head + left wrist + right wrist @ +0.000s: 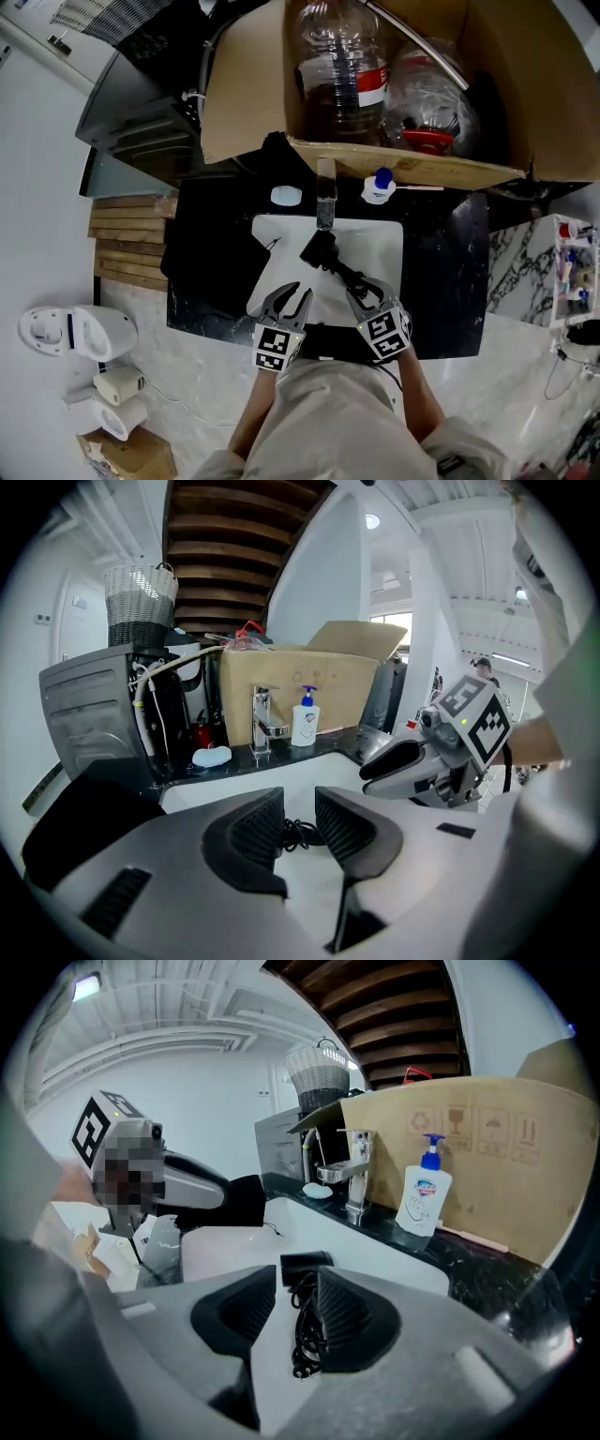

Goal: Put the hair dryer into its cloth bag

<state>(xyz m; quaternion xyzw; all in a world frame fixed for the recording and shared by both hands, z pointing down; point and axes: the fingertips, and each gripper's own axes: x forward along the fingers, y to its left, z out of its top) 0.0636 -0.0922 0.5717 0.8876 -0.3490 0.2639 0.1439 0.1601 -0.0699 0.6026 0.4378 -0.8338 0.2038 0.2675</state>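
Observation:
A black hair dryer (pixel 322 249) lies in the white sink (pixel 380 246), its coiled cord (pixel 349 275) trailing toward me. The black cloth bag (pixel 214 267) is draped over the counter and the sink's left rim. My left gripper (pixel 302 291) hovers open over the basin's near left part, empty, with the cord (pixel 300 834) seen through its gap. My right gripper (pixel 364 286) hangs just above the cord's near end, jaws apart, nothing pinched. The right gripper view shows the dryer (pixel 305 1262) and cord (pixel 305 1327) beyond the right gripper (pixel 297 1302), and the bag (pixel 234 1200) behind the left gripper (pixel 192 1185).
A faucet (pixel 325 192) stands at the sink's back, with a blue soap bar (pixel 286 196) to its left and a pump bottle (pixel 379 186) to its right. A cardboard box (pixel 253 84) with big bottles stands behind. A dark appliance (pixel 141 122) sits at the far left.

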